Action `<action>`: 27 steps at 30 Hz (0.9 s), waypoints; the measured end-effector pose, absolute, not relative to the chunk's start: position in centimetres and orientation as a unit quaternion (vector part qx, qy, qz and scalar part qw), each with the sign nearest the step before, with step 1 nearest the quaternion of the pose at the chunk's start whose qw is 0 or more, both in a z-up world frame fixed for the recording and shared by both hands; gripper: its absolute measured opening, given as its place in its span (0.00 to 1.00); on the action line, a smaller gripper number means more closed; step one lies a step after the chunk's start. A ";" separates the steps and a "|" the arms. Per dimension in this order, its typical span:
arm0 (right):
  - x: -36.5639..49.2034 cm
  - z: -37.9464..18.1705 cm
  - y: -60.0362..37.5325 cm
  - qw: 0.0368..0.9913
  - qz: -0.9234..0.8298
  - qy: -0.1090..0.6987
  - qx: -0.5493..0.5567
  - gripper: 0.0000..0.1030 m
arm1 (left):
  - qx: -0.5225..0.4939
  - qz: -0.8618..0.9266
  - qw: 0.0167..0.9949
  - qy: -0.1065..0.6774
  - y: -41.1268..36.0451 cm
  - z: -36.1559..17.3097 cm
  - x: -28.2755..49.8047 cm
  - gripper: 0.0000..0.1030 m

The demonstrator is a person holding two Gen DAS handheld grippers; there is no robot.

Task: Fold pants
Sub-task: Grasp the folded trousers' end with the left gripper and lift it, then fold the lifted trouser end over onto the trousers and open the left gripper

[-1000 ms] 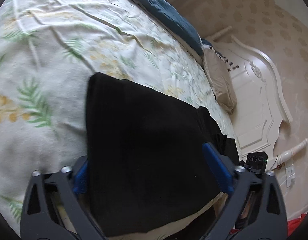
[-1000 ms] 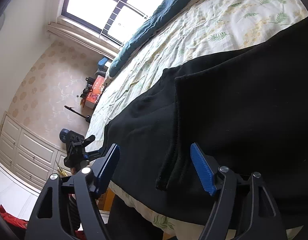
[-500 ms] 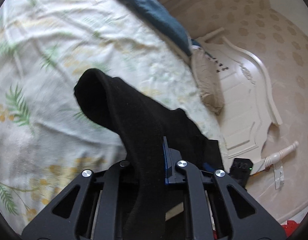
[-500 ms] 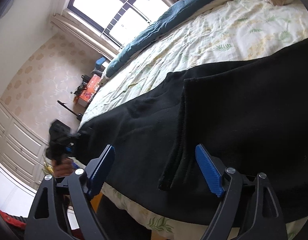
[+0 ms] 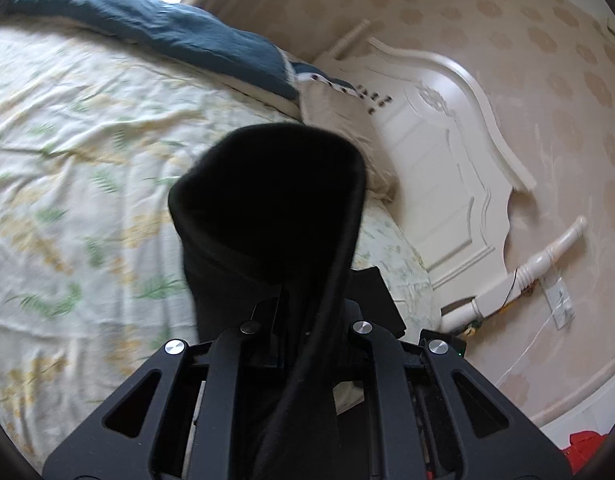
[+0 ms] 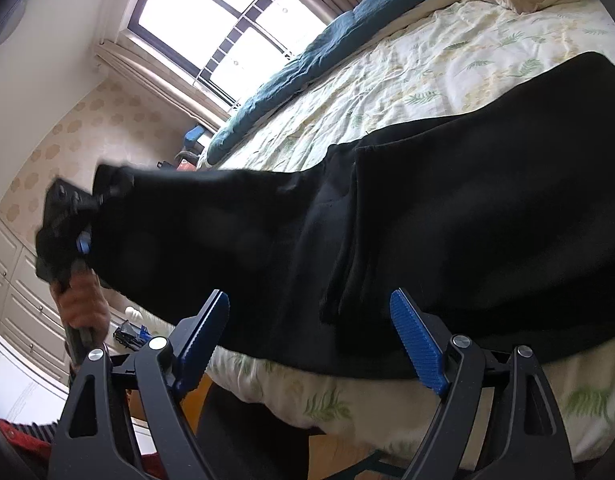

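Left gripper (image 5: 303, 320) clenched soft black pants (image 6: 447, 216), apparently a leg end; right gripper (image 6: 311, 340) fingers stood released over the leaf-print bed (image 6: 447, 64).

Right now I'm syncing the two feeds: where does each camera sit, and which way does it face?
Left wrist: sits on the left gripper, looks across the floral bedspread toward the white headboard; its fingers are shut on the black pants.
Right wrist: sits on the right gripper, open, at the bed's edge, facing the window; the person's left hand shows.
Shared: pants, bedspread, blue blanket.
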State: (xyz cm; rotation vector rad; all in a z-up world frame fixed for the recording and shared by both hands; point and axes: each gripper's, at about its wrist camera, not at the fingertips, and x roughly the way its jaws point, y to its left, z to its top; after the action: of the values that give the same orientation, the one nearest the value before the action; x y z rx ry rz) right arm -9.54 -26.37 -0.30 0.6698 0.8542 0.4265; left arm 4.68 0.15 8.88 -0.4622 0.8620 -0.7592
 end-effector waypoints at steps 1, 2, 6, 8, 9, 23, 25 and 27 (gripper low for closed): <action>-9.9 -0.3 -26.4 0.836 0.200 0.403 0.314 0.79 | -0.210 -0.360 0.814 0.406 -1.0 9.1 4.8 0.11; -10.3 -0.2 -26.5 0.838 0.197 0.402 0.312 0.79 | -0.202 -0.363 0.814 0.407 -2.2 9.4 4.9 0.11; -11.7 -0.2 -26.8 0.840 0.193 0.399 0.313 0.79 | -0.163 -0.377 0.812 0.415 -7.9 10.2 5.3 0.11; -12.3 -0.4 -27.3 0.839 0.189 0.398 0.320 0.79 | -0.136 -0.379 0.816 0.415 -11.0 10.3 5.3 0.11; -12.7 -0.5 -27.7 0.838 0.187 0.397 0.325 0.79 | -0.121 -0.380 0.816 0.418 -12.7 10.2 5.3 0.11; -16.6 -2.2 -32.2 0.830 0.128 0.389 0.379 0.79 | 0.039 -0.336 0.820 0.462 -29.1 3.2 5.0 0.11; -17.3 -2.5 -32.7 0.828 0.118 0.389 0.386 0.79 | 0.057 -0.318 0.823 0.466 -30.3 2.1 5.0 0.11; -17.7 -2.8 -33.2 0.825 0.112 0.389 0.395 0.79 | 0.069 -0.307 0.824 0.471 -31.0 1.4 5.0 0.11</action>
State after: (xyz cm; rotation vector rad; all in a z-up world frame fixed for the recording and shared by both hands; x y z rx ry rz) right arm -17.70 -33.21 -2.79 0.8389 0.8259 0.2372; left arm 5.03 -30.96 1.42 0.1466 1.0014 -0.6530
